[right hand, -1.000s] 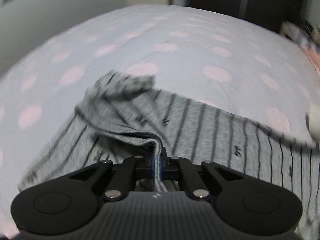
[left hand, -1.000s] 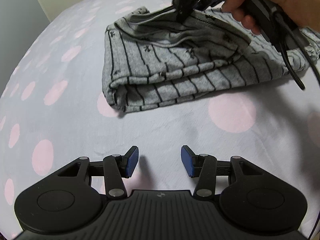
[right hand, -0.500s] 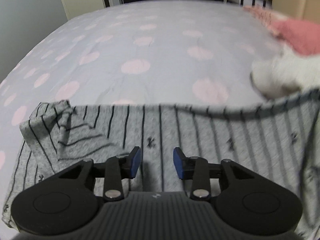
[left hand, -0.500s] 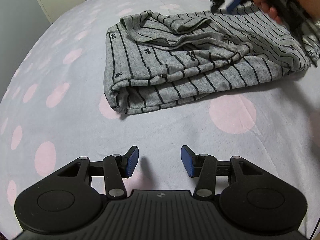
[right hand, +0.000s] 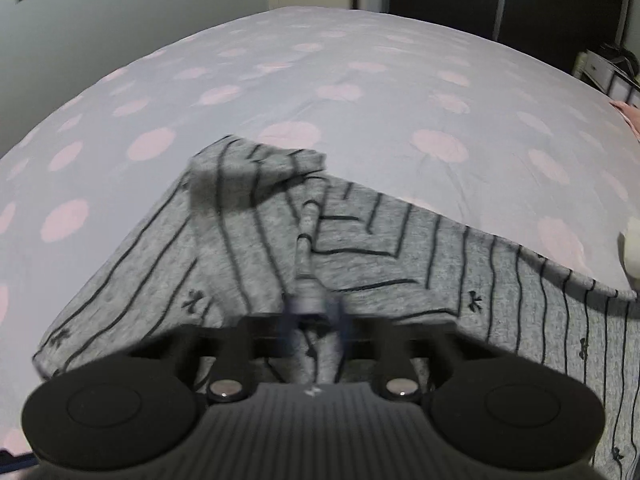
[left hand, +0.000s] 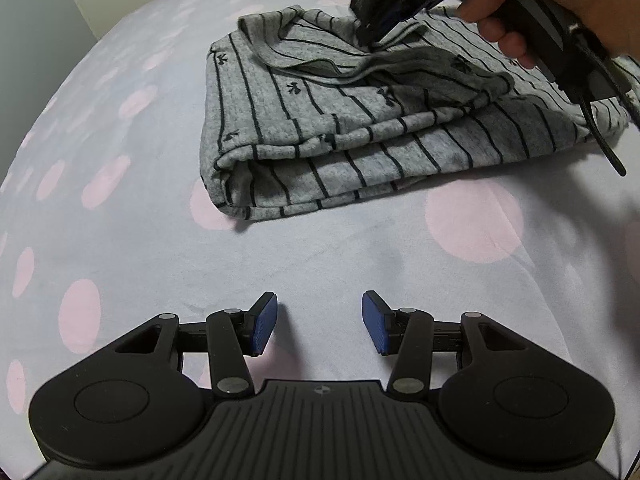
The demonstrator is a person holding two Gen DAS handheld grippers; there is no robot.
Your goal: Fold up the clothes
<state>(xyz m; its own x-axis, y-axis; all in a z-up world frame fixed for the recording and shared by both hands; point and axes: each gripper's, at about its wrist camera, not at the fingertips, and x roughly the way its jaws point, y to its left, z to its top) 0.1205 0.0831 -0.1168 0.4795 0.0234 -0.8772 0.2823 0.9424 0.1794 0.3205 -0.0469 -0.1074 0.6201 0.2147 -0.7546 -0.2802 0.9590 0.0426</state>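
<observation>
Garment (left hand: 360,136), grey with dark stripes and small bow prints, is laid part-folded on the bed (left hand: 120,240), a pale sheet with pink dots; a doubled edge is turned toward the left wrist view, so a first fold is judged done. Right tongs (right hand: 314,314) are pressed together on a raised ridge of the garment's top layer, with cloth seen between the blue pads though the view is blurred; the loose flap near the collar is probably gripped there so it can be pulled flat or carried over for the next fold. In the left view the same tool (left hand: 384,12) is seen held by the right hand (left hand: 560,4), low over the far part of the garment. Left tongs (left hand: 318,326) are spread wide with nothing between them, held over bare sheet well short of the cloth, likely parked until a second corner is needed. Slip of the thin ridge is judged the main risk.
</observation>
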